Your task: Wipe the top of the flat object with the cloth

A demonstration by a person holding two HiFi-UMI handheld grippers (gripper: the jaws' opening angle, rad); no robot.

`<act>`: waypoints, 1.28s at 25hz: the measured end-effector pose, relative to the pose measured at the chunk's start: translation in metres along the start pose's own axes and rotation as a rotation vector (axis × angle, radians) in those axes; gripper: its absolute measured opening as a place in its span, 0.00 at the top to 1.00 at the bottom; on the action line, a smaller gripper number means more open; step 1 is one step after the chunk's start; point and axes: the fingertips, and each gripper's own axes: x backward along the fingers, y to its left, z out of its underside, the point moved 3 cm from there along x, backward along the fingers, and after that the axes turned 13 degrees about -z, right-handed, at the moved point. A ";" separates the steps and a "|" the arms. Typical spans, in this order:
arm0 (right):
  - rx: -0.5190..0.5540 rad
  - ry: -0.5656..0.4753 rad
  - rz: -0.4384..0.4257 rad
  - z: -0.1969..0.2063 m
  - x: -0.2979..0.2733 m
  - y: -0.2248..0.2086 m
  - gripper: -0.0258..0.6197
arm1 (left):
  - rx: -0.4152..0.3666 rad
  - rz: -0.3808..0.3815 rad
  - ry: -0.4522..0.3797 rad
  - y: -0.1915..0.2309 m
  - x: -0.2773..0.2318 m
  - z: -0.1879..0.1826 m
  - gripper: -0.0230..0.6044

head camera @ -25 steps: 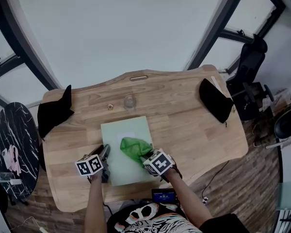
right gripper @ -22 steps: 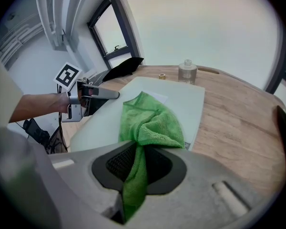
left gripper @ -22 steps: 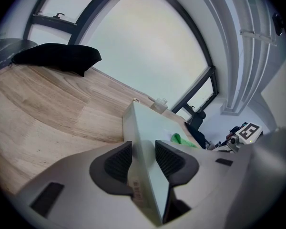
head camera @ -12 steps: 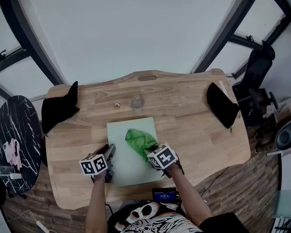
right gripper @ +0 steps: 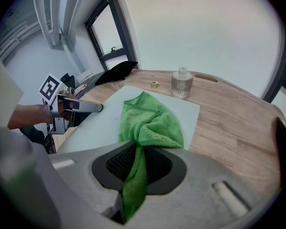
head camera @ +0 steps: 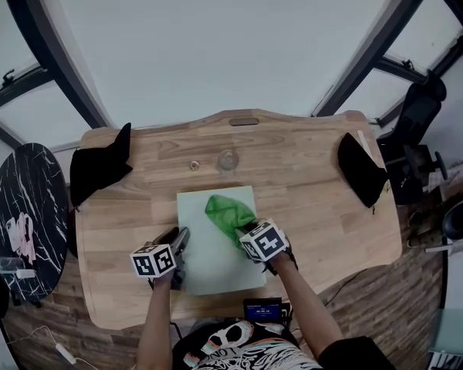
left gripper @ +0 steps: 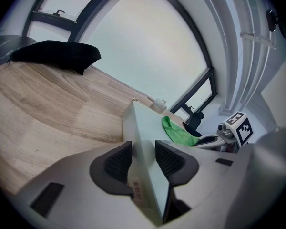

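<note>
The jaws of the right gripper (right gripper: 139,163) pinch one bunched end of the soft, limp green cloth (right gripper: 152,123), draped on the stiff, light-looking flat panel (head camera: 204,245) at the near middle of the bench (head camera: 309,183), whose near-left edge the jaws of the left gripper (left gripper: 144,159) clamp, a sound hold, I'd judge.

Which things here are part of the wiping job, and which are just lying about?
Job: green cloth, flat board, left gripper clamping the board, right gripper holding the cloth.
Lying about: glass bottle, small gold cap, left-end black bundle, right-end black bundle.
</note>
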 end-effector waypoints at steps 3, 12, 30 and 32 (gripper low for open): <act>0.016 0.013 0.010 -0.006 -0.003 -0.003 0.87 | -0.004 0.000 0.001 0.000 0.001 0.000 0.72; -0.005 -0.011 0.010 -0.030 -0.003 -0.026 0.87 | 0.000 0.013 -0.001 -0.002 0.001 0.000 0.72; 0.066 0.008 0.016 -0.058 -0.006 -0.046 0.87 | 0.014 0.042 0.000 -0.003 0.002 0.000 0.71; 0.058 -0.004 0.019 -0.059 -0.006 -0.047 0.87 | 0.017 0.043 -0.001 -0.003 0.002 0.001 0.71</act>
